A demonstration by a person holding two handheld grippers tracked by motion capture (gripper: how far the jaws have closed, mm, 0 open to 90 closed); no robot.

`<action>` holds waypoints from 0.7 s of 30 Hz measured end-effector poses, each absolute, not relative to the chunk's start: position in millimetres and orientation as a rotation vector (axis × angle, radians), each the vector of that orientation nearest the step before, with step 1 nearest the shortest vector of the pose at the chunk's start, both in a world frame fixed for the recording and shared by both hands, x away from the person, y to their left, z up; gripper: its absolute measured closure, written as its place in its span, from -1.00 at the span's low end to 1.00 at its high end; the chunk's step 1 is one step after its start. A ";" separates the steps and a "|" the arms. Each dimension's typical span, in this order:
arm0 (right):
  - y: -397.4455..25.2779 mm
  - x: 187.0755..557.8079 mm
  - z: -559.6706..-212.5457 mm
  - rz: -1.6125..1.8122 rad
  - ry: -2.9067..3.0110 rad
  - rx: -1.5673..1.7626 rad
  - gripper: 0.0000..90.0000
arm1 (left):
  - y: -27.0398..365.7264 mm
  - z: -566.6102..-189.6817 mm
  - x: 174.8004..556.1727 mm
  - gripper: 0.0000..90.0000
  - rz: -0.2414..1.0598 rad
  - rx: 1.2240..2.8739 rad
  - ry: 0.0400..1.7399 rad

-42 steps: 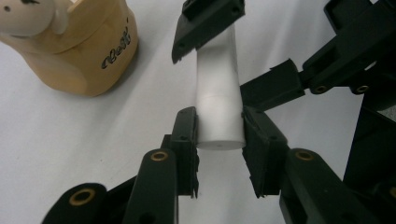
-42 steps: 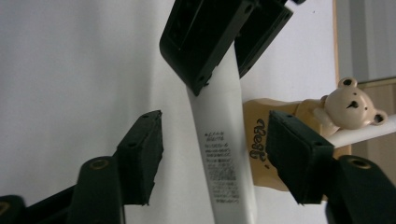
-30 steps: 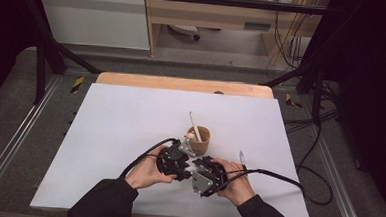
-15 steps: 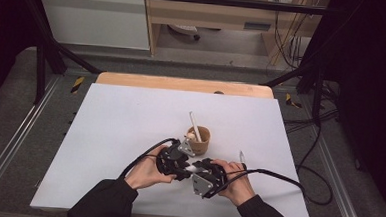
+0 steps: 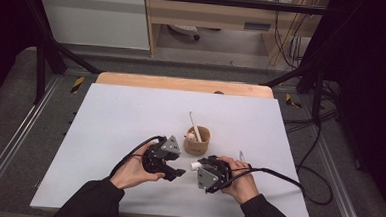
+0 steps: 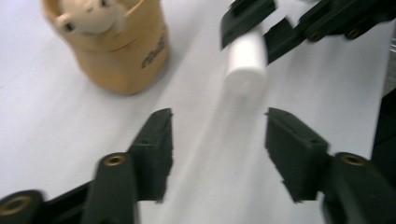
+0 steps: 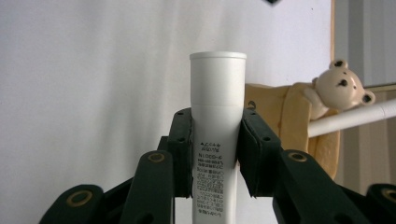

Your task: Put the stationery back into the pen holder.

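White sheeting covers the counter (image 5: pixel 130 115), with a dark floor and pale cabinets behind. Just in front of the bear cup (image 5: pixel 197 140), a white tube (image 7: pixel 217 116) is gripped by the right claw (image 5: pixel 201 167), its cap end pointing toward the left claw (image 6: pixel 217 149). That claw is spread wide and holds nothing, the tube's long axis lying in line with its gap.

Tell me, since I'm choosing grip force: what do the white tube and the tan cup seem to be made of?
The white tube looks like smooth matte plastic: an even surface with fine printed text and a moulded cap step. The tan cup seems to be glazed ceramic or hard plastic, judging by its soft sheen and thick rim with a moulded bear; which one stays open.
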State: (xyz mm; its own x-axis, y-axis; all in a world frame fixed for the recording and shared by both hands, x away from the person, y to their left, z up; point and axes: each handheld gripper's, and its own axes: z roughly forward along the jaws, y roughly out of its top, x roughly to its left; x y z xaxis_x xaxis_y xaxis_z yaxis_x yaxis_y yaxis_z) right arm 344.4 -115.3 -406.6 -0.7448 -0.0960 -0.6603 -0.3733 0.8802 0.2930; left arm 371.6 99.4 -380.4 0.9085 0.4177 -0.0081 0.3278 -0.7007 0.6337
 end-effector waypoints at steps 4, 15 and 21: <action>-120.1 346.4 -404.7 0.562 2.386 -0.287 0.52 | 114.0 -385.6 371.3 -0.27 0.230 2.385 0.557; -132.8 352.3 -405.4 0.607 2.414 -0.150 0.52 | 154.3 -401.5 368.0 -0.68 0.289 2.352 0.657; -140.4 354.9 -404.0 0.673 2.418 -0.051 0.52 | 176.9 -406.7 366.1 -0.80 0.313 2.301 0.739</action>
